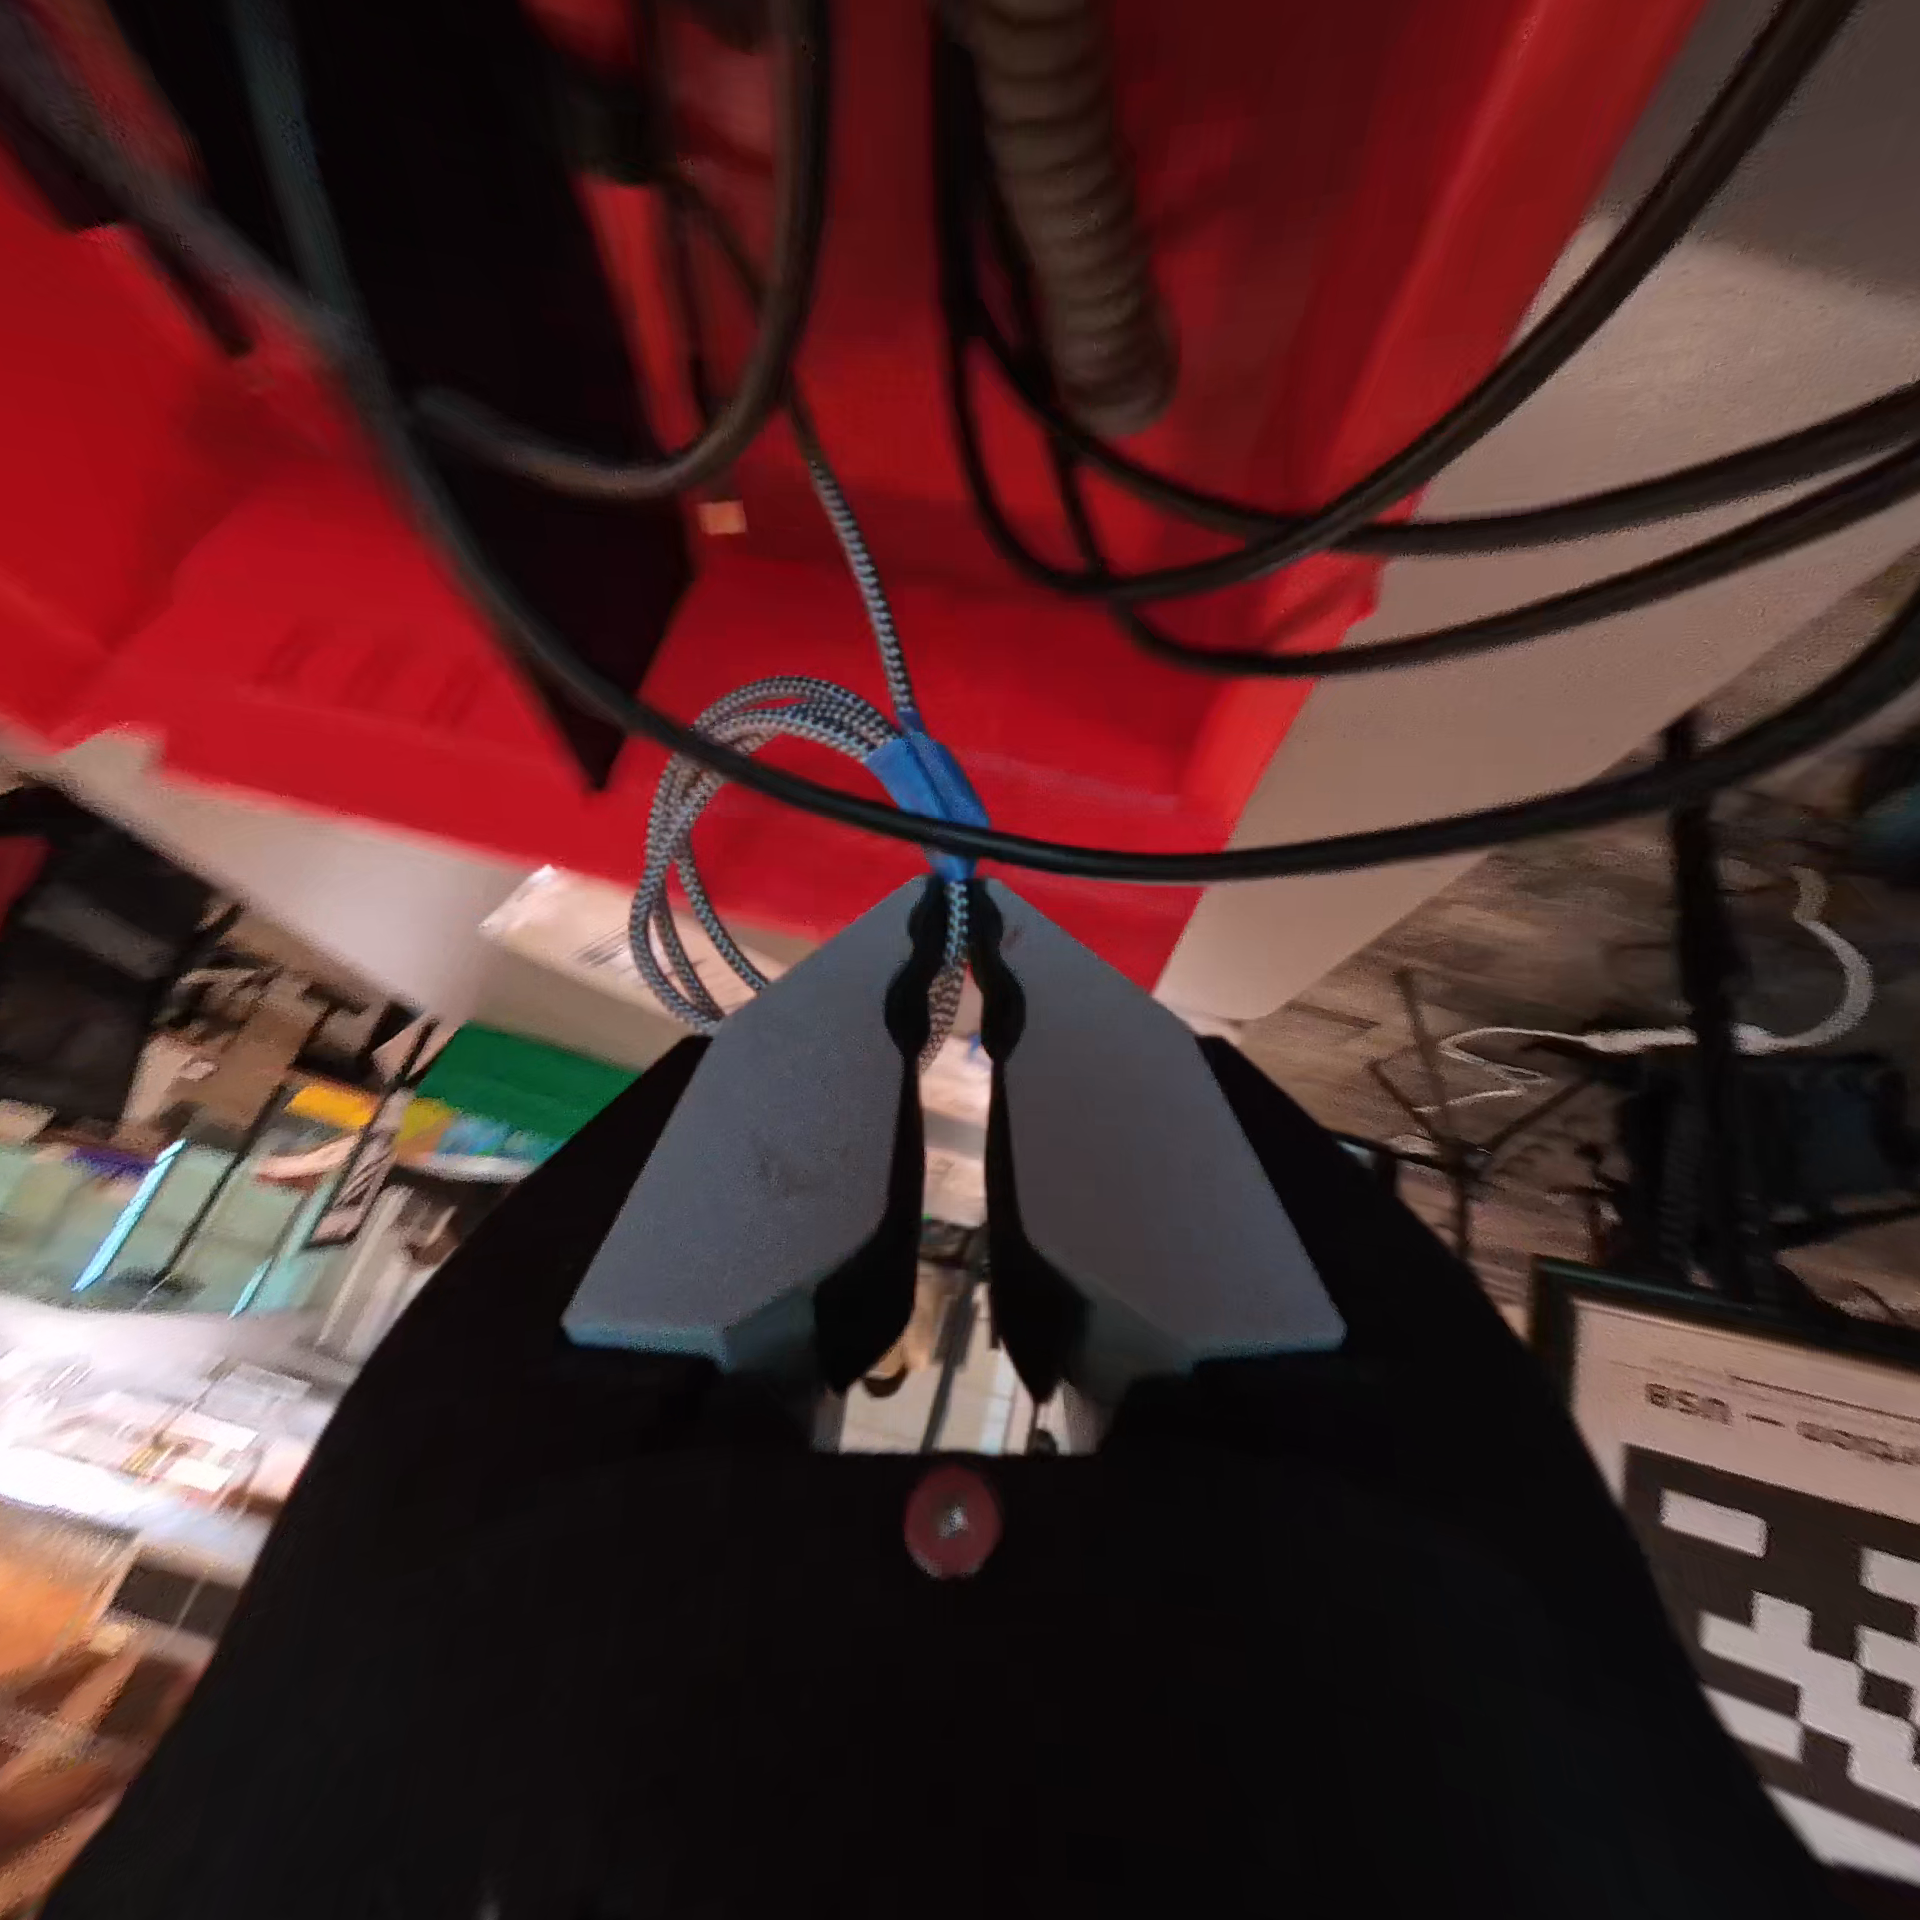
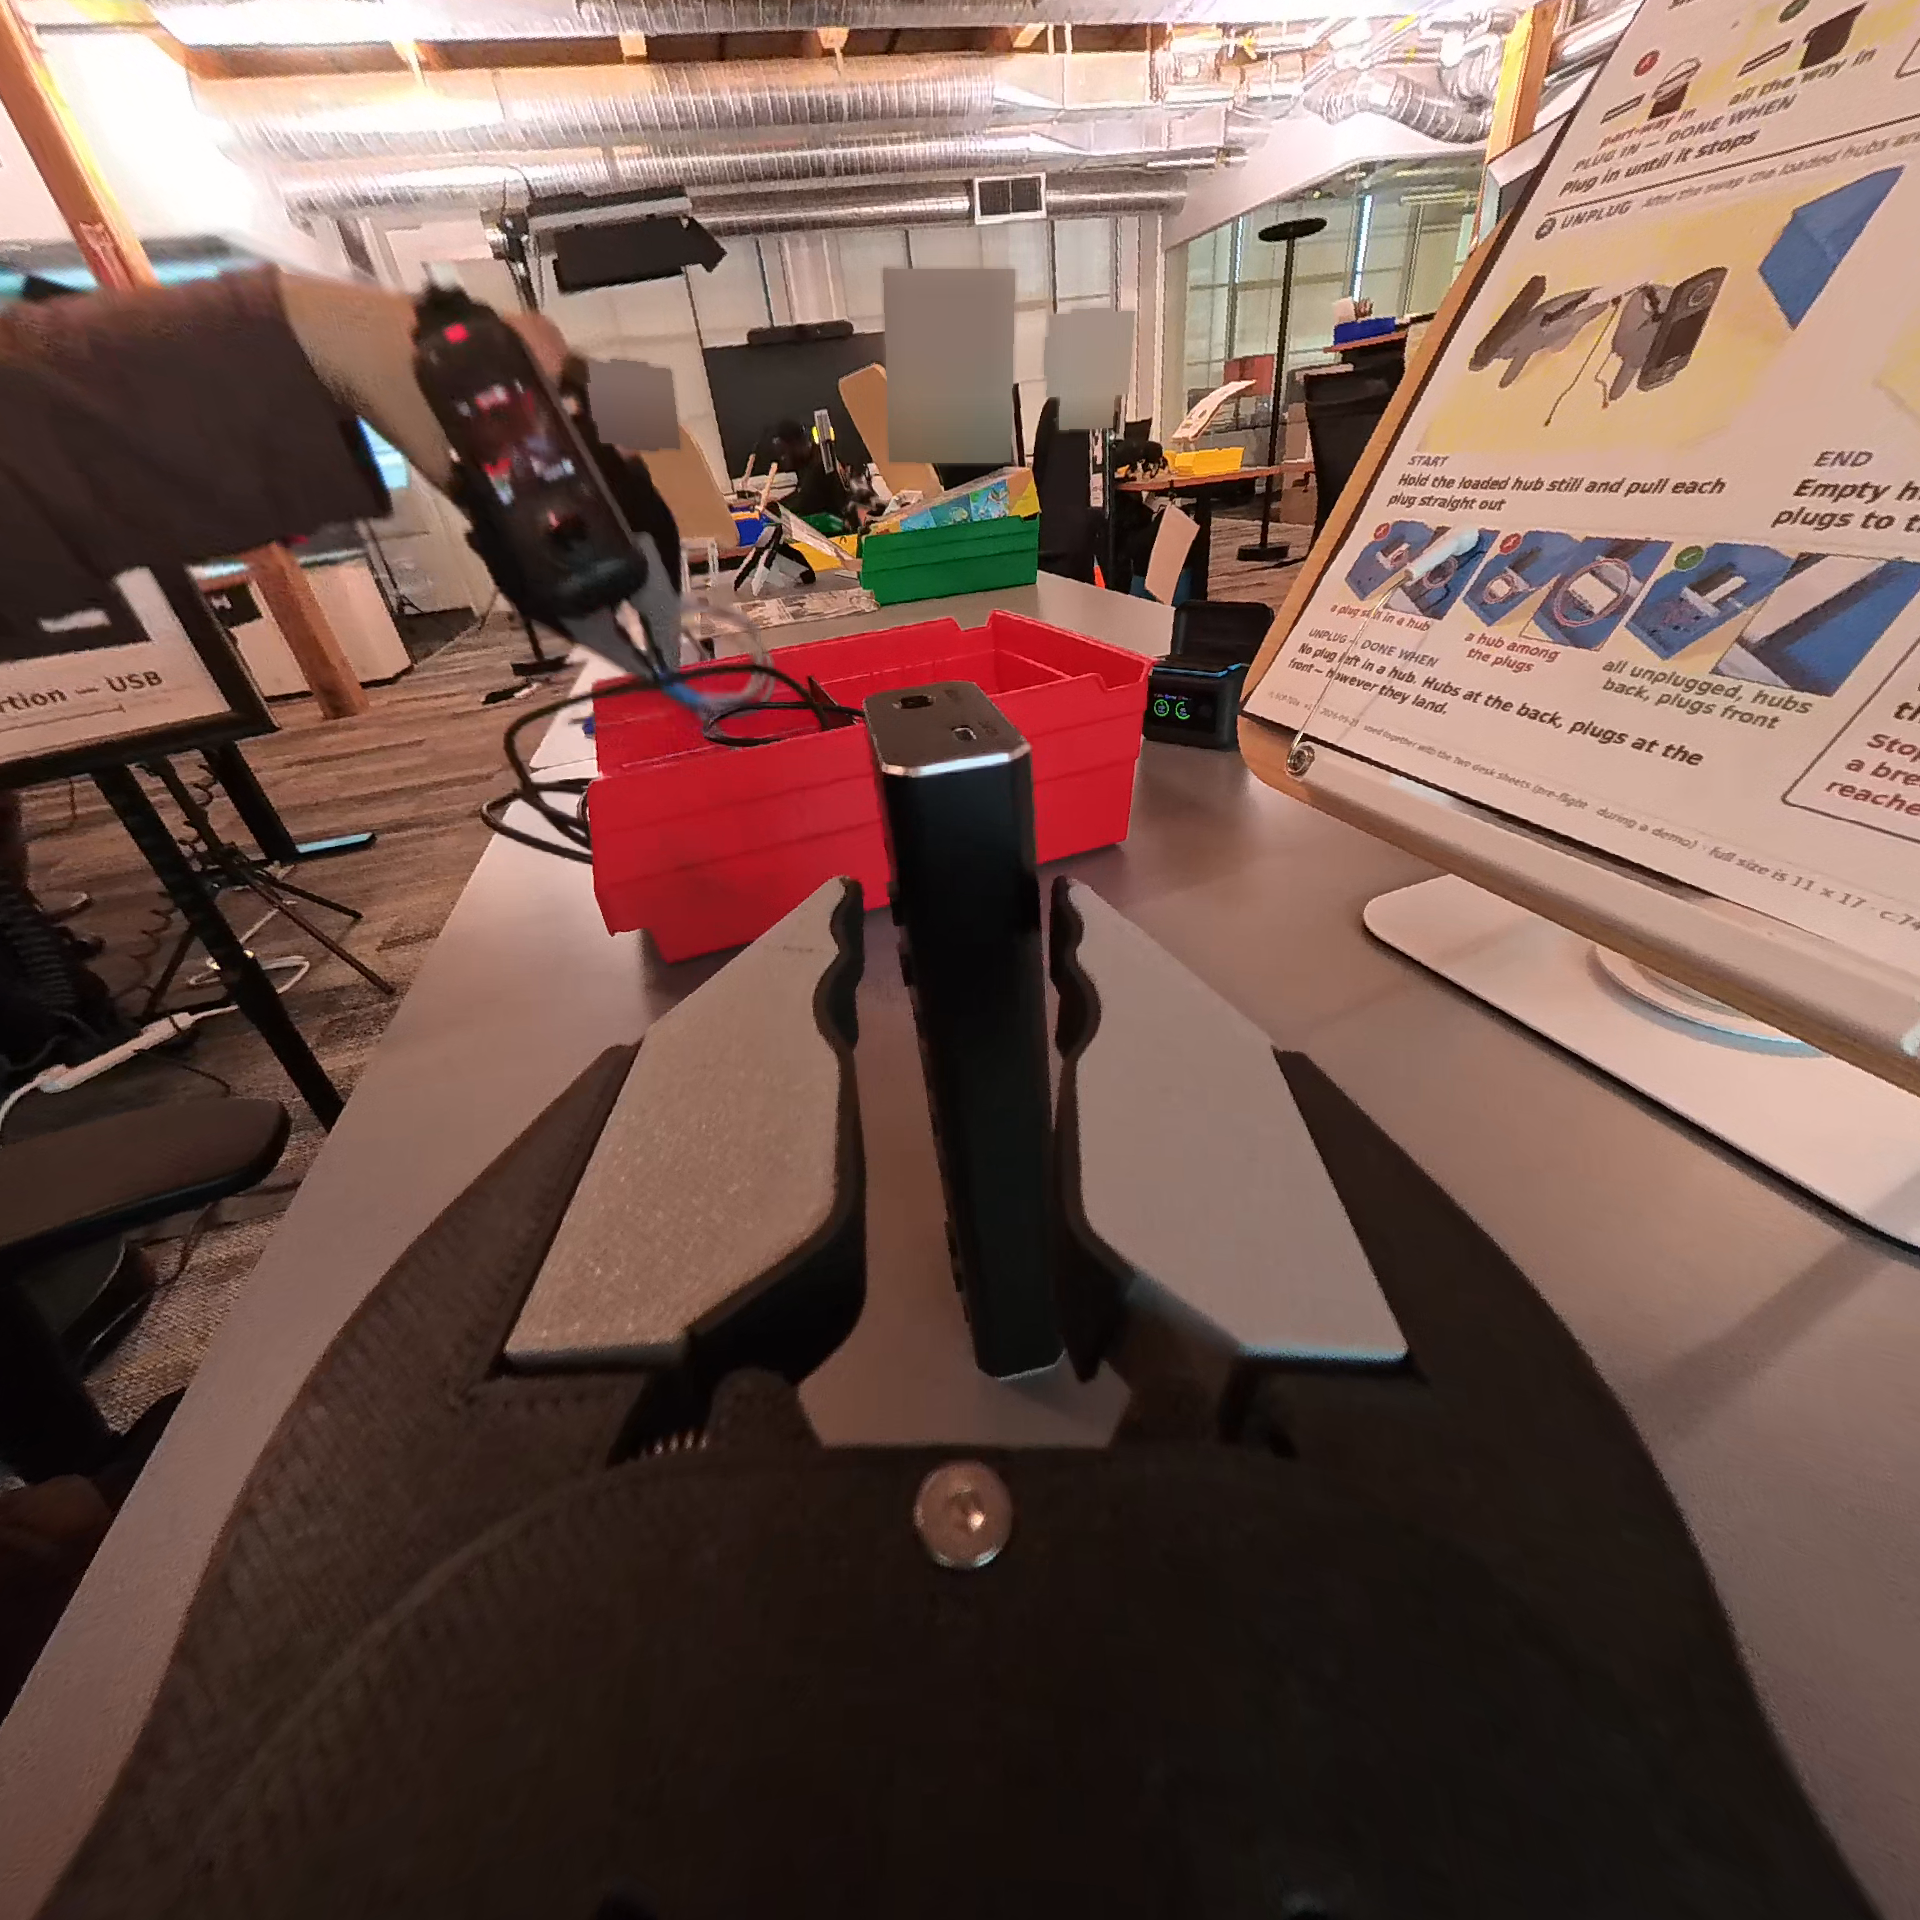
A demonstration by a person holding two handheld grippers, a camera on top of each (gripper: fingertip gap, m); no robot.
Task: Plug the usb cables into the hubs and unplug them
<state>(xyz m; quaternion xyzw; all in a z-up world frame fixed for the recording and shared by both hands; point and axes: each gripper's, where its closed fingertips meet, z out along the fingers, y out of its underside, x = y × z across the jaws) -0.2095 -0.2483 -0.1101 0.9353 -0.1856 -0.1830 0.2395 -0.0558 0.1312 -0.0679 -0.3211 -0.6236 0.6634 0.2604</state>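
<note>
My left gripper (image 1: 948, 896) is shut on a grey braided USB cable (image 1: 675, 873), coiled and bound with blue tape (image 1: 935, 784), held above the red bin (image 1: 935, 312). Black cables (image 1: 1351, 520) hang across that view. In the right wrist view the left gripper (image 2: 649, 649) hovers over the red bin (image 2: 831, 821), the blue-taped cable (image 2: 691, 701) at its tips. My right gripper (image 2: 951, 914) holds a black USB hub (image 2: 961, 987) upright between its fingers, ports on the silver top end facing up, in front of the bin.
The bin stands on a grey table (image 2: 1299, 1143). An instruction sheet on a stand (image 2: 1621, 582) is at the right. A small black device with a lit screen (image 2: 1195, 696) sits behind the bin. A framed sign on a tripod (image 2: 114, 665) stands left of the table. There is about 40 centimetres between the tips of the two grippers.
</note>
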